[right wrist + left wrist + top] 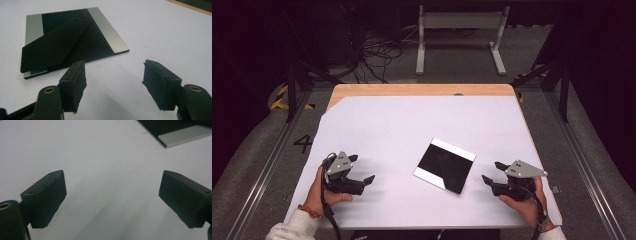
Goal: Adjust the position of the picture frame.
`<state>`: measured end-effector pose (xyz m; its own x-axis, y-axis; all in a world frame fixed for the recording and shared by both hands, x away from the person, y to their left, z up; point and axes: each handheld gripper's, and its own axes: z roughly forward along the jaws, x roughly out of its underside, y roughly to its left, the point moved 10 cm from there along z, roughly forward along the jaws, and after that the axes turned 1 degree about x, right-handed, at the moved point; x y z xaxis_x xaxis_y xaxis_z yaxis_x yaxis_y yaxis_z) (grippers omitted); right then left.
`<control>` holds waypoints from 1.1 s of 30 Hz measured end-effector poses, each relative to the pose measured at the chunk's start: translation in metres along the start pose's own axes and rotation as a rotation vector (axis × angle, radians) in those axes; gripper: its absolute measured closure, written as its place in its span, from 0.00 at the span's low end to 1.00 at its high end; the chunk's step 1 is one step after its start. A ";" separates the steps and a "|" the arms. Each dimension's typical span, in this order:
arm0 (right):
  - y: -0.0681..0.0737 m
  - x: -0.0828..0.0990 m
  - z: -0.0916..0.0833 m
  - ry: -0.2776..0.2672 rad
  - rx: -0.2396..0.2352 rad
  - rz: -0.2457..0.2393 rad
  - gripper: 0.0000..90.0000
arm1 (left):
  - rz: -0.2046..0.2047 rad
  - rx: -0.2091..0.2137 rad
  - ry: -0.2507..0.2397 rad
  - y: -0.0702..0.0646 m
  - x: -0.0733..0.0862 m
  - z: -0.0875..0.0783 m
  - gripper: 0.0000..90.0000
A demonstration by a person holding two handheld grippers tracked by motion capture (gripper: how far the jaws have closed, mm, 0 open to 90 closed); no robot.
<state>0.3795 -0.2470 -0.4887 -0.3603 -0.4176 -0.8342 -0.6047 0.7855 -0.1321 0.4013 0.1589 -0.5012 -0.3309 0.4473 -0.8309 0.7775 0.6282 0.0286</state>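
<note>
High view first: a black square plate (445,165) with silver strips along two opposite edges lies flat on the white table (412,125), between the two claws and touching neither. The left gripper (362,170) sits well to the plate's left, jaws apart and empty, pointing toward it. The right gripper (493,171) is closer, just off the plate's right corner, jaws also apart with nothing between them. Left gripper view: the left gripper (112,195) has its jaws spread wide over bare table, and the plate (180,135) lies far ahead and to the right, past the right jaw's tip. Right gripper view: the right gripper (115,85) stands open and empty, and the plate (72,40) lies ahead and leftward, near the left jaw's tip but apart from it, with a black angled piece (50,47) lying flat on top of it.
</note>
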 end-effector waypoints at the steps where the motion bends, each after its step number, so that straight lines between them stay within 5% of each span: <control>1: 0.000 -0.001 0.000 -0.004 0.002 -0.003 0.36 | 0.000 0.000 0.000 0.000 0.000 0.000 0.09; 4: 0.000 -0.002 0.000 0.008 0.015 -0.015 0.30 | 0.033 -0.004 0.039 -0.005 0.002 0.000 0.12; 7: 0.001 -0.004 -0.001 0.001 0.020 -0.021 0.29 | 0.030 0.041 0.032 -0.011 0.002 0.003 0.13; 10: 0.001 -0.005 -0.001 -0.006 0.017 -0.022 0.32 | 0.027 0.048 0.046 -0.013 0.003 0.006 0.14; 12: 0.000 -0.004 0.000 0.001 0.015 -0.024 0.43 | 0.032 0.035 0.052 -0.013 0.002 0.010 0.20; 16: -0.003 -0.001 0.007 0.041 0.005 0.019 0.64 | 0.016 0.073 0.046 -0.014 -0.004 0.017 0.48; 18: -0.007 0.003 0.014 0.069 0.012 0.040 0.74 | 0.021 0.098 0.052 -0.015 -0.009 0.023 0.72; 22: -0.013 0.007 0.025 0.097 0.014 0.074 0.83 | 0.047 0.164 0.071 -0.027 -0.014 0.034 0.99; 28: -0.015 -0.002 0.045 0.096 -0.011 0.100 0.96 | 0.074 0.207 0.106 -0.043 -0.021 0.053 1.00; 33: 0.001 -0.003 0.056 0.127 -0.045 0.049 0.99 | 0.097 0.198 0.106 -0.049 -0.030 0.065 1.00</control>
<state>0.4195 -0.2197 -0.5165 -0.4751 -0.4357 -0.7645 -0.6144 0.7862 -0.0662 0.4075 0.0734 -0.5135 -0.2957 0.5704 -0.7663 0.8947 0.4464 -0.0130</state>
